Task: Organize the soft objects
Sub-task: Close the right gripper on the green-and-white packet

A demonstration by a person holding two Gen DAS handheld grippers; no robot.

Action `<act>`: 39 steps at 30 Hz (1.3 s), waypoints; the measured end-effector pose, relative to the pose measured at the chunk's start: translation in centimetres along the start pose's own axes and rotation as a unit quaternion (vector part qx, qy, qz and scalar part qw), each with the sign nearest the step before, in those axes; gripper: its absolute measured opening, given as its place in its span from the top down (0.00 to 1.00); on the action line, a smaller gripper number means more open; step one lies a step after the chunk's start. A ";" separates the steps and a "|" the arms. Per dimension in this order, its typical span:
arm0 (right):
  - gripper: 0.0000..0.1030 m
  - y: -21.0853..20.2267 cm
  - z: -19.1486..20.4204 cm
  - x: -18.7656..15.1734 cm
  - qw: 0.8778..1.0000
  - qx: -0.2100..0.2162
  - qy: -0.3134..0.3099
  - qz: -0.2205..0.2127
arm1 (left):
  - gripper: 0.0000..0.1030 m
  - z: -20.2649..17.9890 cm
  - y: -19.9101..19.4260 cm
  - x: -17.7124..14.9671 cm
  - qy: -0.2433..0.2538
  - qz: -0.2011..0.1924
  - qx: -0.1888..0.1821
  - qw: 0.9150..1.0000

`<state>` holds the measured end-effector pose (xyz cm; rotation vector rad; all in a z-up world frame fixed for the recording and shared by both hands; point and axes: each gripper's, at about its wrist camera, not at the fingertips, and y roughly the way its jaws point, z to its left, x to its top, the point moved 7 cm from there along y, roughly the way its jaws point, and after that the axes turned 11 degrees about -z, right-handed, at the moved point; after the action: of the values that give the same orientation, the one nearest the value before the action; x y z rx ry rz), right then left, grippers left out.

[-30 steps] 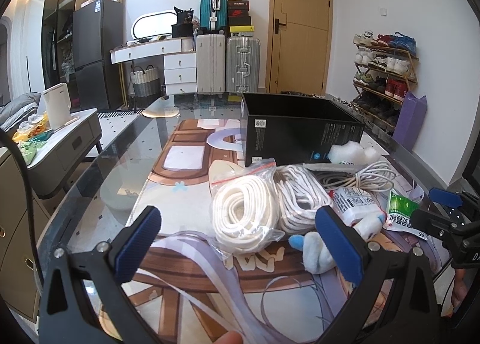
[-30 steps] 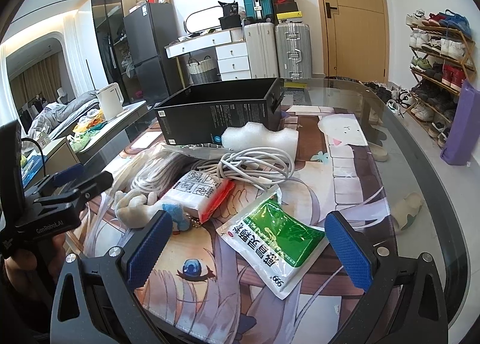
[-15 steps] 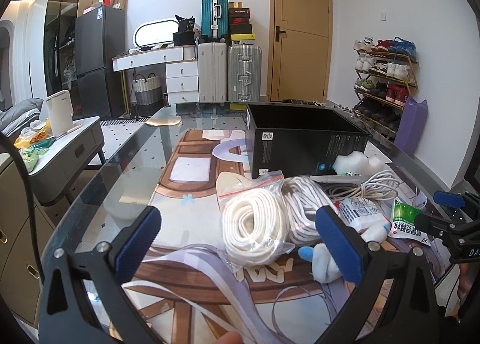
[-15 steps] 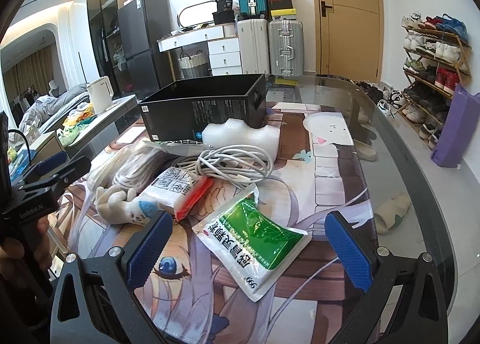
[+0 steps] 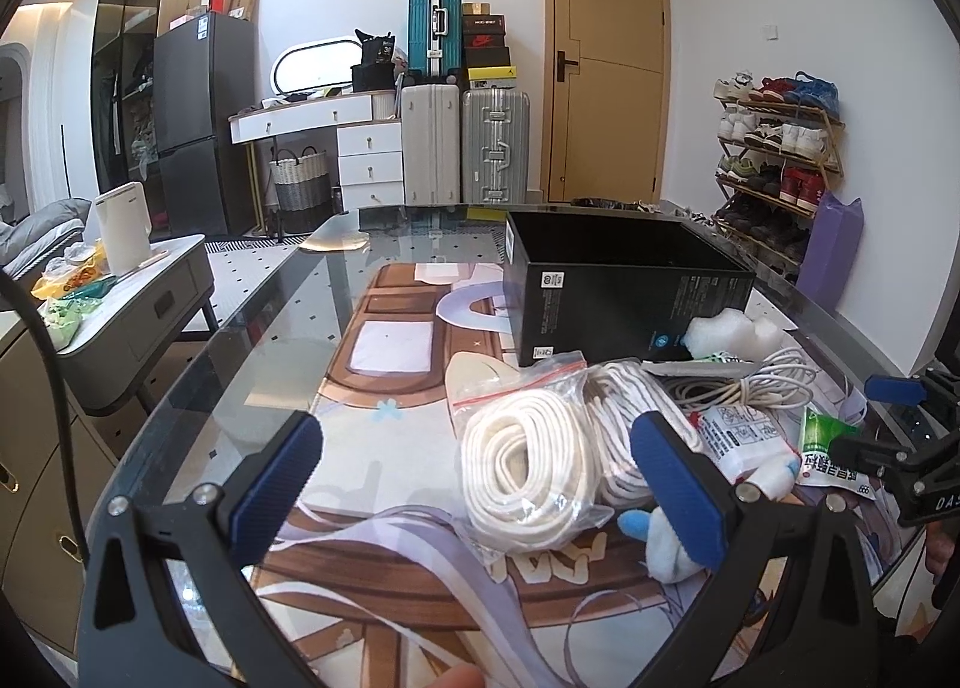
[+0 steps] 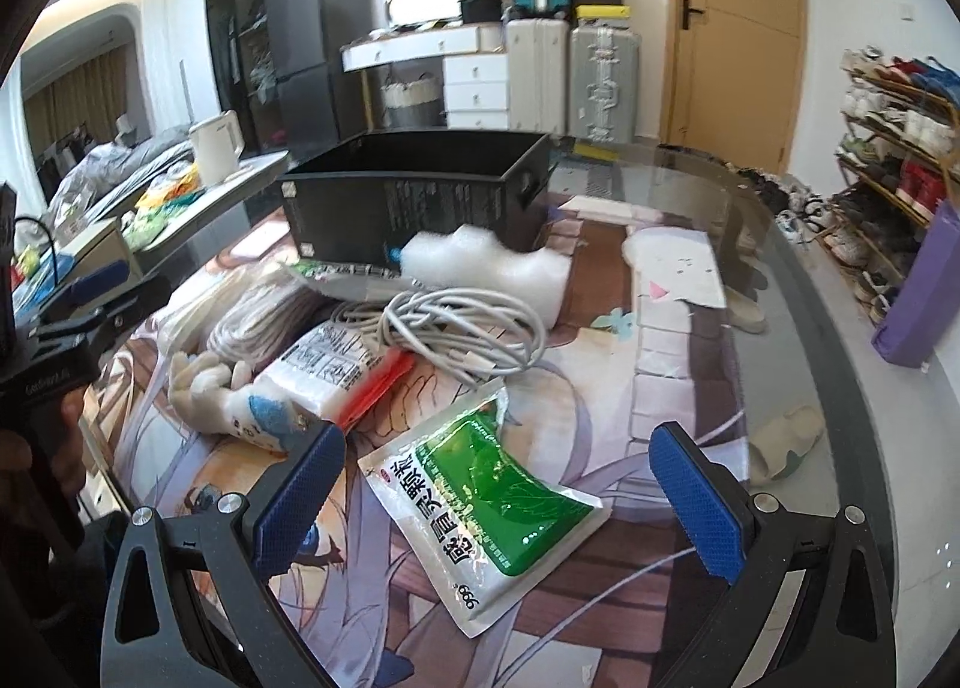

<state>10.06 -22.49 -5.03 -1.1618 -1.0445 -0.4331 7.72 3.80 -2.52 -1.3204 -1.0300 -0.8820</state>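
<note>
Sachet [image 6: 489, 499] lies between open right claw [image 6: 501, 499] pads.

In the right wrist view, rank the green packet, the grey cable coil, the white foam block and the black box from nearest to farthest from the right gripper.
1. Green packet: lies between the open fingers of the right gripper.
2. Grey cable coil: beyond the packet, mid-table.
3. White foam block: just behind the coil.
4. Black box: farthest, behind the foam, open-topped.
</note>
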 end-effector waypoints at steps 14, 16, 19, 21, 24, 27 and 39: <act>0.04 1.6 2.5 -2.4 0.995 0.061 -0.051 0.065 | 0.00 -0.1 0.4 -0.2 0.007 0.009 -0.004 1.000; 0.07 1.2 2.9 -2.6 0.994 0.065 -0.056 0.064 | 0.00 -0.2 0.5 -0.2 0.007 0.011 -0.004 1.000; 0.09 1.0 3.2 -2.7 0.994 0.066 -0.055 0.062 | 0.00 -0.2 0.5 -0.3 0.008 0.013 -0.005 1.000; 0.09 1.2 3.2 -2.6 0.995 0.062 -0.051 0.061 | 0.00 -0.2 0.5 -0.2 0.008 0.013 -0.005 1.000; 0.10 1.4 2.7 -2.3 0.995 0.057 -0.048 0.064 | 0.00 -0.2 0.5 -0.2 0.008 0.013 -0.004 1.000; 0.09 1.6 2.6 -2.2 0.995 0.058 -0.048 0.067 | 0.00 -0.2 0.5 -0.2 0.007 0.014 -0.003 1.000; 0.53 0.0 2.2 -2.2 0.997 0.050 -0.041 0.041 | 0.00 0.0 0.3 -0.2 0.008 0.019 -0.005 1.000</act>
<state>8.01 -21.01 -6.87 -1.1360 -1.0741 -0.2679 7.98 3.79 -2.85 -1.3345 -0.9862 -0.8683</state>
